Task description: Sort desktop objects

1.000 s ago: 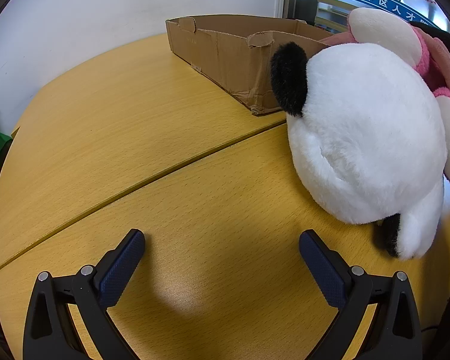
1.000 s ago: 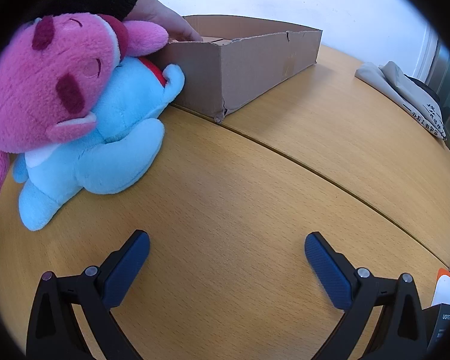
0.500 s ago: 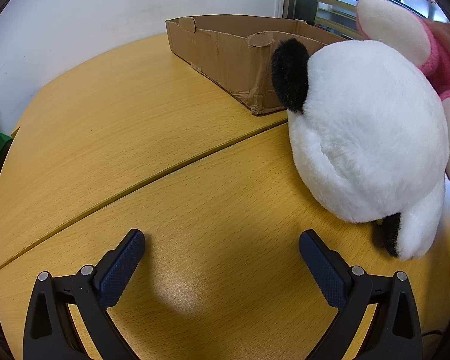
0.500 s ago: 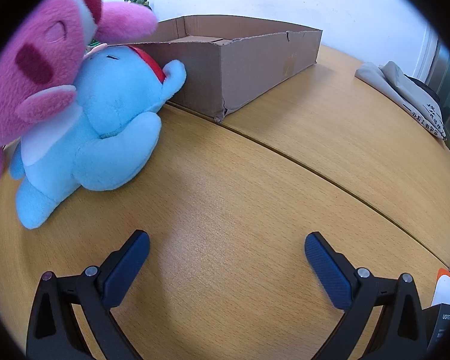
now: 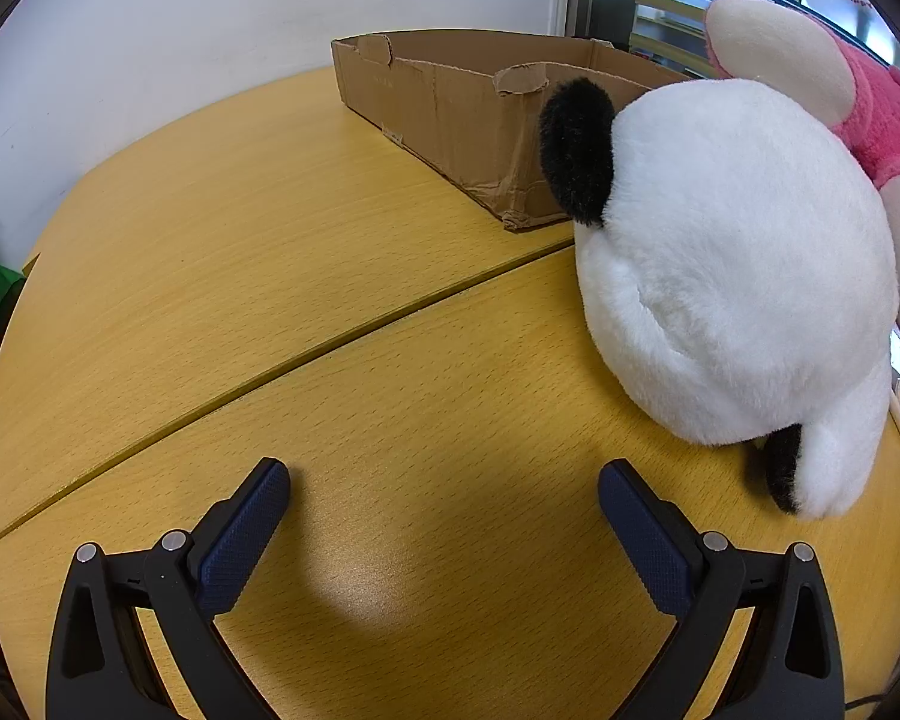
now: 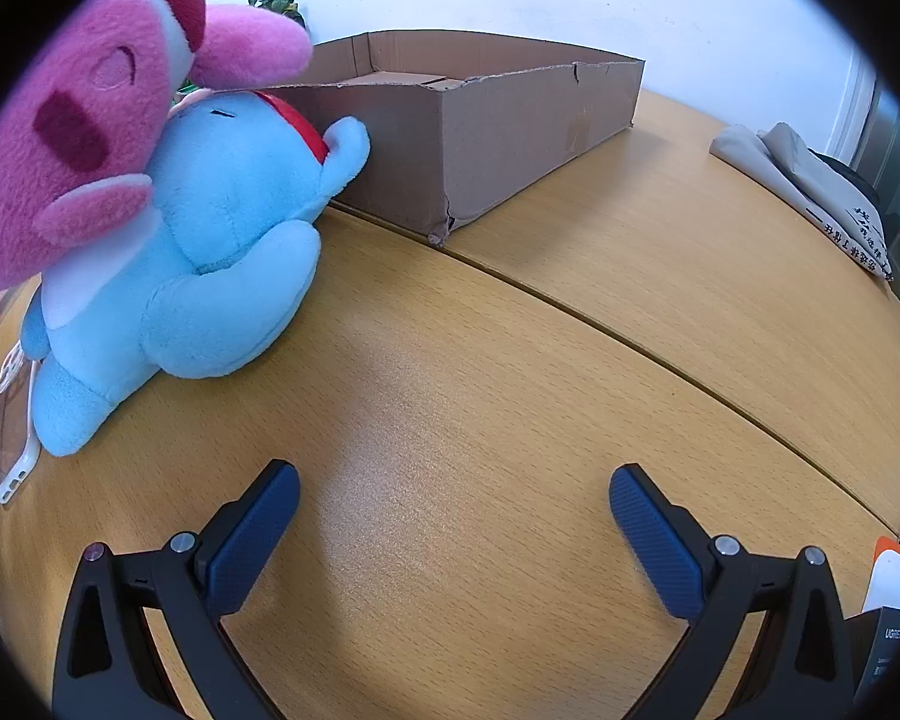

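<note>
Left wrist — spread left gripper, white plush beside cardboard box.

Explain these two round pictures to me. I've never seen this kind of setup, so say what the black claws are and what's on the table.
Each picture comes from a fisheye camera on a hand-held two-finger gripper, looking along its fingers. The left gripper and right gripper are both open and hold nothing. On the wooden table stands an open cardboard box. The left view shows a white plush toy in front of the box. The right view shows a blue plush toy with a pink plush toy over it, and a phone case beside them.
</note>
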`<move>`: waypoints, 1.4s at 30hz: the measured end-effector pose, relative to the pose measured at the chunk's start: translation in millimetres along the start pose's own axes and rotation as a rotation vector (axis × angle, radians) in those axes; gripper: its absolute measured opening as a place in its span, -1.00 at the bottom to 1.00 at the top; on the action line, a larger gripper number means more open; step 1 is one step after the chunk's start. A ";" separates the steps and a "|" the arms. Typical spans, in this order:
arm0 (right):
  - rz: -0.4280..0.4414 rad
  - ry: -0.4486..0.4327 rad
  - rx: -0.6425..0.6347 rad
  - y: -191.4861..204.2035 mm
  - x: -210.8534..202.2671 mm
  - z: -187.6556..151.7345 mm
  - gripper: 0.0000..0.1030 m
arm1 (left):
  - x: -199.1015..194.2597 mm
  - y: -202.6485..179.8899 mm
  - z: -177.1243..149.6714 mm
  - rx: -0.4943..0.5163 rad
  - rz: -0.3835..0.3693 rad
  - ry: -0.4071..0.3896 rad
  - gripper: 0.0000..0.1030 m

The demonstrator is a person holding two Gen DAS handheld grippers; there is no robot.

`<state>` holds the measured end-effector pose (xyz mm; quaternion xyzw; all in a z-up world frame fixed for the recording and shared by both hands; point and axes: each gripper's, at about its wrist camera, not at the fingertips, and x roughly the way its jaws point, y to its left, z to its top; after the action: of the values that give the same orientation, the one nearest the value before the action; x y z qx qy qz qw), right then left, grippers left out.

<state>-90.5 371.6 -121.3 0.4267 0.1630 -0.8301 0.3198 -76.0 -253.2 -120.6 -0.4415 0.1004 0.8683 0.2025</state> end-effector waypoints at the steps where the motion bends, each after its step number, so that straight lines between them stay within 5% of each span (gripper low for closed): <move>1: 0.000 0.000 0.000 -0.1 0.0 0.0 1.00 | -0.1 -0.1 -0.2 0.000 0.000 0.000 1.00; 12: 0.000 0.000 0.000 -0.3 -0.2 0.5 1.00 | 0.5 -1.1 1.7 -0.012 0.009 0.000 1.00; 24: -0.001 0.001 0.001 1.1 0.7 1.4 1.00 | -27.1 -24.2 -33.8 -0.166 0.124 0.012 1.00; 32: -0.059 0.002 0.074 8.6 6.8 9.2 1.00 | -57.9 -62.2 -47.9 -0.320 0.173 -0.139 1.00; 38: -0.136 0.001 0.179 25.0 -1.0 -1.3 1.00 | -48.5 -74.6 -40.3 -0.310 0.166 -0.117 1.00; 42: -0.156 0.000 0.212 42.3 -7.3 -9.8 1.00 | -35.4 -72.5 -36.4 -0.324 0.221 -0.018 1.00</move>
<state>-53.1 348.3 -121.1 0.4441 0.1071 -0.8651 0.2072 1.0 -210.3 -113.1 -0.4466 0.0056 0.8941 0.0332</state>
